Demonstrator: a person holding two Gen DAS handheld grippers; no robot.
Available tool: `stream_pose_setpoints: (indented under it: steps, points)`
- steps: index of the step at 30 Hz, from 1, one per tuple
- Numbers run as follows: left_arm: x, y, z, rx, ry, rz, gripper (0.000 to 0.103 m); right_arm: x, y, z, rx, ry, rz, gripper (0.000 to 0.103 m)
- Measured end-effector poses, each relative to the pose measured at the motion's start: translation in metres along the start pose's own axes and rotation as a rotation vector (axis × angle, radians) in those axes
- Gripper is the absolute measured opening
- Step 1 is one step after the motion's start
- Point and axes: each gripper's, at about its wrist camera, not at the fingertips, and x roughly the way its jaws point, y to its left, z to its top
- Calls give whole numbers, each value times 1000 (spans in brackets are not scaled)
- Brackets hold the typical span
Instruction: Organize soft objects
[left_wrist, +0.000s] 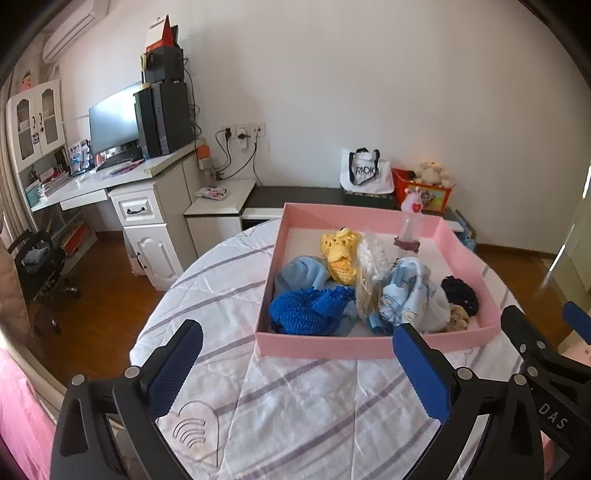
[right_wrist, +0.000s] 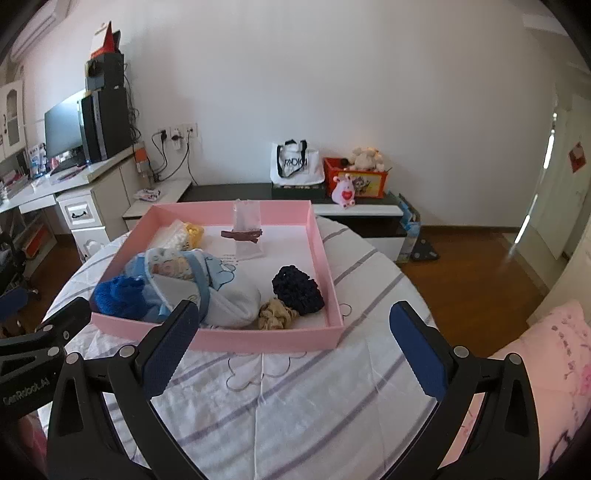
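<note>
- The pink tray (left_wrist: 373, 347) sat on a round table under a striped white cloth (left_wrist: 295, 406), just ahead of both grippers.
- The left gripper (left_wrist: 297, 354) stood spread wide with nothing between its fingers; the tray's near wall lay just beyond the fingertips, towards the right finger.
- The right gripper (right_wrist: 291, 332) was likewise spread wide and empty; the tray's near wall (right_wrist: 258, 338) ran past its left fingertip, and its right finger hung over bare cloth beside the tray.
- Neither gripper touched the tray or anything in it.
- All the soft things lay inside the tray, mostly crowded to its near and left parts.
- Counted there: one bright blue knit (left_wrist: 310, 306), one pale blue cap (left_wrist: 303, 271), one yellow crochet piece (left_wrist: 340, 254), one whitish fluffy piece (left_wrist: 371, 258), one light blue printed bundle (right_wrist: 221, 288), one dark navy knit (right_wrist: 297, 290), one small tan scrunchie (right_wrist: 275, 314).
- One clear packet with a brown bow (right_wrist: 243, 234) lay towards the far side, apart from the pile.
- Two grippers, one tray, one table.
</note>
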Motion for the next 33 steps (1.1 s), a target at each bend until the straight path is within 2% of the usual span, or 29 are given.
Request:
stream_pose_setpoints:
  steps: [7, 18, 26, 33]
  points:
    - [-48, -1, -24, 2, -52, -3, 102, -38, -4, -12, 5, -48, 5, 103]
    - [-103, -7, -40, 8, -98, -6, 102, -91, -7, -29, 1, -127, 3, 103]
    - [-149, -8, -52, 4, -182, 2, 103, -130, -9, -31, -9, -213, -5, 103]
    - [-192, -8, -66, -1, -279, 7, 103, -174, -10, -29, -26, -331, -20, 103]
